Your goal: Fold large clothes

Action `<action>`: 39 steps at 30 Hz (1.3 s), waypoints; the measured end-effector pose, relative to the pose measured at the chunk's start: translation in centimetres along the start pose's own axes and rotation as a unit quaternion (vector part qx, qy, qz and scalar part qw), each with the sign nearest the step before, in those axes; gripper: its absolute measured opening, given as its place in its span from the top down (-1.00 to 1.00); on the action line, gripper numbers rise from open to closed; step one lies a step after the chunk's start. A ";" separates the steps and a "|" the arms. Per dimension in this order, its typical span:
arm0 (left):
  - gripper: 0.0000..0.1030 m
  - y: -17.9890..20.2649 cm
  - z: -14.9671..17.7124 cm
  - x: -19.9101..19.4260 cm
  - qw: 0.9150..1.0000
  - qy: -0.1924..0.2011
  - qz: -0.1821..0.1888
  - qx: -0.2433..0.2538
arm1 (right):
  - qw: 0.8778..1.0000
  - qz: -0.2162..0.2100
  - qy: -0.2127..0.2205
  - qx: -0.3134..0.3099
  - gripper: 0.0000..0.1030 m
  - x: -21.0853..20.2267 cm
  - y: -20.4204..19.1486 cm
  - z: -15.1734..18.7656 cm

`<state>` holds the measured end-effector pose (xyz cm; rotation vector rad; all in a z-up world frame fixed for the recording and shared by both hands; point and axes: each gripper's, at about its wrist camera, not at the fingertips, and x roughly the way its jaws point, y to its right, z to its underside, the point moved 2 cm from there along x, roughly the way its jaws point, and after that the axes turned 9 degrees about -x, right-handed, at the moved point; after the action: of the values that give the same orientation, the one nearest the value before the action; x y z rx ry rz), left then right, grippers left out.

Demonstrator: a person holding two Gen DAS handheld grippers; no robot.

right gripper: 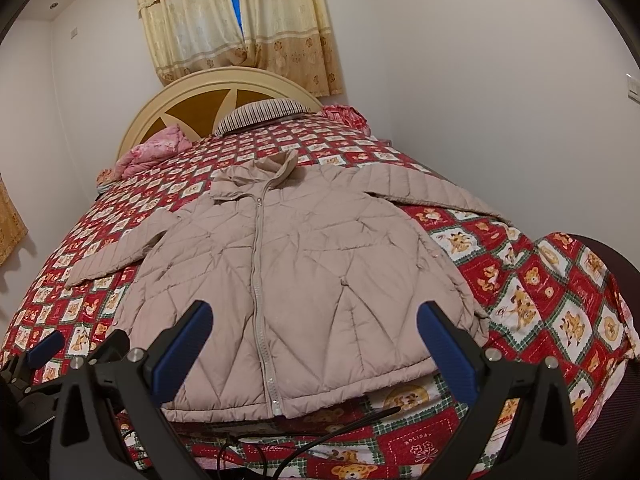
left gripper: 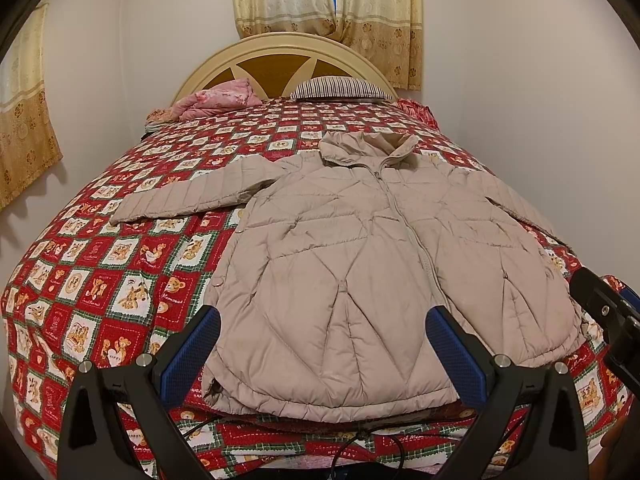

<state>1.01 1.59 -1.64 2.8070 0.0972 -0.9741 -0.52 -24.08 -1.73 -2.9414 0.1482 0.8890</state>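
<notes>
The jacket (left gripper: 360,248) lies flat on the bedspread (left gripper: 100,280), ahead of the left gripper (left gripper: 322,354), its hem between the spread fingers. One sleeve (left gripper: 192,196) stretches left beyond the left finger. Behind the collar, a pillow (left gripper: 340,88) and folded blanket (left gripper: 220,100) rest against the headboard (left gripper: 280,48). The right gripper (right gripper: 314,350) likewise faces the hem.

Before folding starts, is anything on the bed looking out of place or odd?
Mostly no. The beige puffer jacket lies flat, zipped, sleeves spread. One oddity: black cables run across the bedspread just below the jacket's hem. Both the left gripper and right gripper are open and hold nothing.
</notes>
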 end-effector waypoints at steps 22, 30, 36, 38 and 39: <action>-0.98 0.4 -0.5 3.0 0.999 -0.032 0.011 -0.002 | 1.000 -0.006 -0.020 0.017 -1.00 1.5 0.8 0.6; -0.98 1.7 -4.7 8.7 0.998 -0.011 0.043 0.054 | 0.998 -0.058 -0.022 -0.002 -1.00 5.8 3.8 -0.6; -0.98 1.5 -10.3 15.2 0.997 0.025 -0.011 0.071 | 0.993 -0.038 -0.056 0.098 -0.63 10.0 12.8 -3.3; -0.98 1.0 -11.3 17.7 0.998 0.025 -0.014 0.057 | 0.983 -0.028 -0.071 0.165 -0.48 12.1 17.6 -4.3; -0.98 0.9 -11.5 18.7 0.998 0.024 -0.017 0.053 | 0.977 -0.029 -0.076 0.198 -0.48 13.0 19.7 -4.4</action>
<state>22.83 2.92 -4.21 2.9352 0.1041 -0.9459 10.44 -45.02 -5.98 -2.4894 0.2042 0.9442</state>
